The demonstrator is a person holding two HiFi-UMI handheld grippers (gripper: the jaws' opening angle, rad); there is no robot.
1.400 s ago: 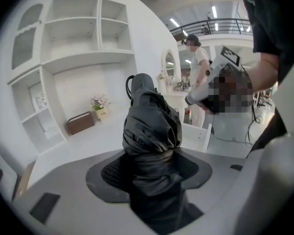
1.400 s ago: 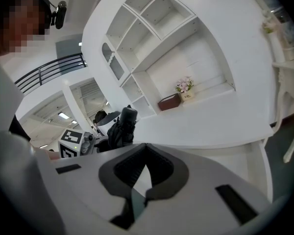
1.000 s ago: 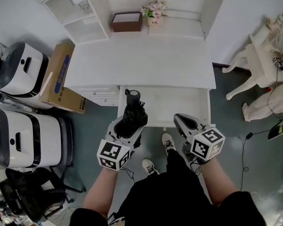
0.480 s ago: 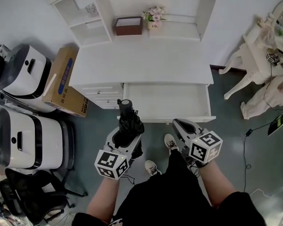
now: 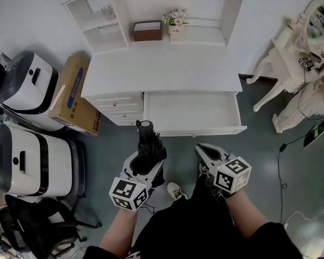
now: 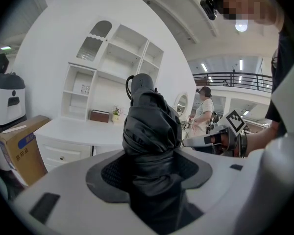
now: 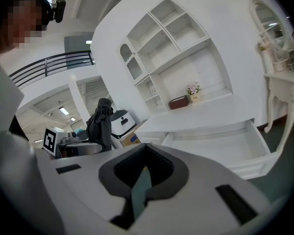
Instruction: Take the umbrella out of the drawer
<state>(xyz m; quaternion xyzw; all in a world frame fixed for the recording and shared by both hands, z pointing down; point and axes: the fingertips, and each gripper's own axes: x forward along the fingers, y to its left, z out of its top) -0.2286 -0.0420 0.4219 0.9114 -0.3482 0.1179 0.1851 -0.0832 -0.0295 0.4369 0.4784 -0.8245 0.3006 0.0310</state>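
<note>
The left gripper point(image 5: 149, 161) is clamped tight around the bunched black fabric of the folded umbrella point(image 5: 148, 144), which stands clear of the open drawer point(image 5: 189, 112), its handle end reaching ahead of the jaws toward the drawer front. The right gripper point(image 5: 204, 150), just to the side, holds nothing, its jaws drawn in to a thin slit. The risk lies in the grip: the cloth is soft and slick, so the umbrella may slide or tilt between the pads. The handle end could also knock the drawer front if it swings forward.
</note>
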